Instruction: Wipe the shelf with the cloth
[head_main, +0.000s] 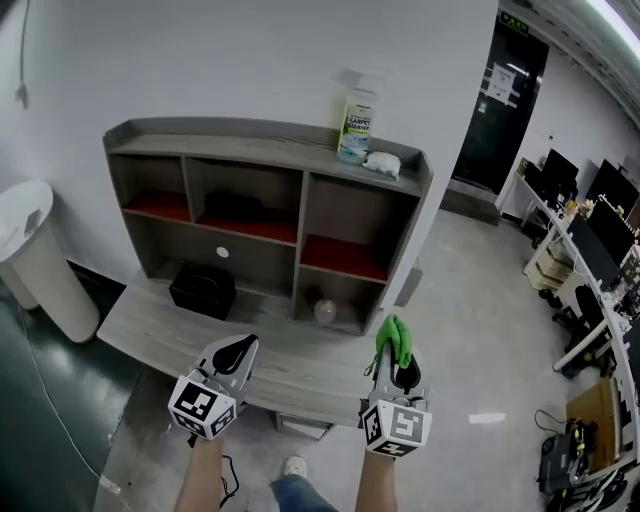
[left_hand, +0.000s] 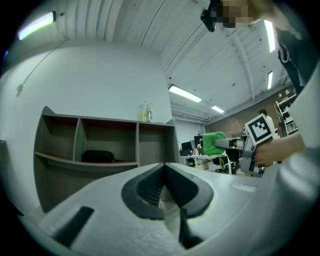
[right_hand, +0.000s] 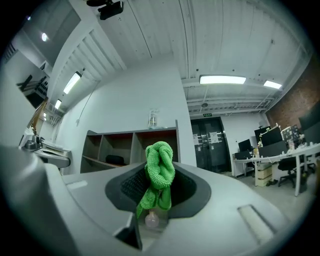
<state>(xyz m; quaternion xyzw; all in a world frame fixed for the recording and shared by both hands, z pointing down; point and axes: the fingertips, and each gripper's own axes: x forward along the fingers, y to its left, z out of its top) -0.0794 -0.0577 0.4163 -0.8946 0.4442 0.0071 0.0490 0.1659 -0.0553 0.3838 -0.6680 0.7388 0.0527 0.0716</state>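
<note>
A grey shelf unit (head_main: 265, 150) with red-lined compartments stands against the white wall, above a wooden desk top (head_main: 300, 365). My right gripper (head_main: 398, 352) is shut on a green cloth (head_main: 394, 338), held over the desk's front right part, in front of the shelf; the green cloth (right_hand: 159, 172) bunches up between the jaws. My left gripper (head_main: 240, 352) is shut with nothing in it, over the desk's front middle. In the left gripper view the shelf (left_hand: 105, 145) lies ahead and the green cloth (left_hand: 214, 143) shows at the right.
A spray bottle (head_main: 356, 122) and a white rag (head_main: 382, 164) sit on the shelf's top at the right. A black box (head_main: 203, 288) and a small pinkish ball (head_main: 325, 311) rest on the desk. A white bin (head_main: 35, 260) stands at the left. Office desks (head_main: 590, 270) fill the right.
</note>
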